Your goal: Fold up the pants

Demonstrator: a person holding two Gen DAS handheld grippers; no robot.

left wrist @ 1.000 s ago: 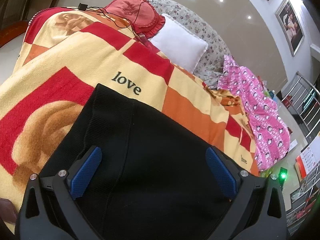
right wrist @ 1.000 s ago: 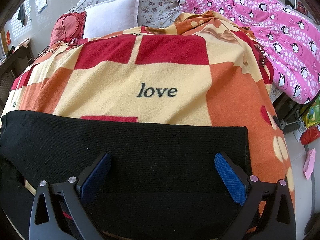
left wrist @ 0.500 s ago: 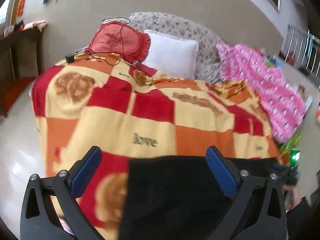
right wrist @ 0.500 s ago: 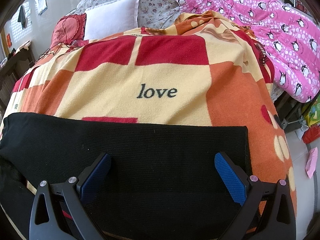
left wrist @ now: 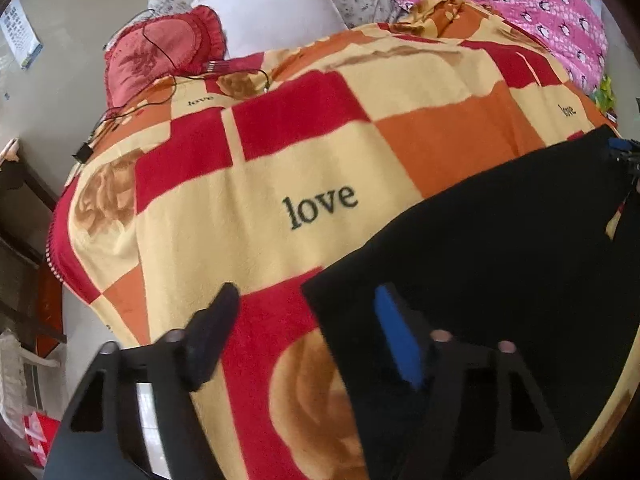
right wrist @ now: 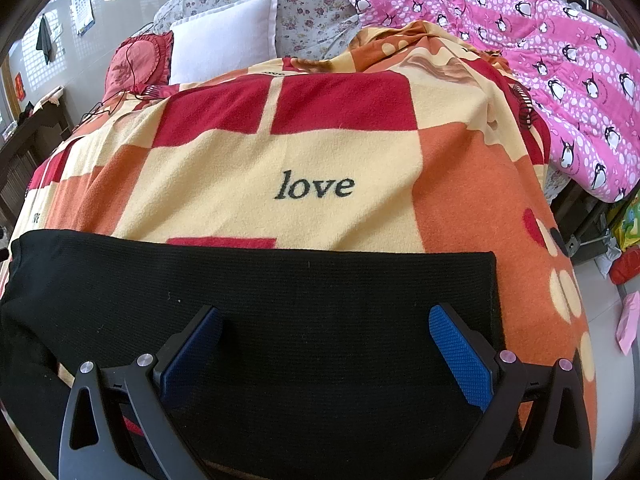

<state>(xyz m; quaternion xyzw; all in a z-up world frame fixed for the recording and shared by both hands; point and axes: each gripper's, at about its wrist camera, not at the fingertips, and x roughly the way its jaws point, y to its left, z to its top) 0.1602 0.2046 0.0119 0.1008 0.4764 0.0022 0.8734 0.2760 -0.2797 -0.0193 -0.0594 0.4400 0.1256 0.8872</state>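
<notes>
Black pants lie folded into a flat band along the near edge of a checked "love" blanket. My left gripper hovers at the band's left corner. Its jaws are closing with that corner between them, one finger over the blanket and the blue pad over the cloth, and they do not pinch it. In the right wrist view my right gripper stands wide open over the right end of the pants, with nothing gripped. A blue bit of the right gripper shows at the far right of the left wrist view.
At the head of the bed lie a white pillow, a red cushion with a black cable across it, and a floral pillow. A pink penguin quilt covers the right side. Dark furniture stands on the left.
The left gripper has rolled and shifted to the pants' left corner, and its jaws have narrowed. The right gripper and the pants under it have not moved.
</notes>
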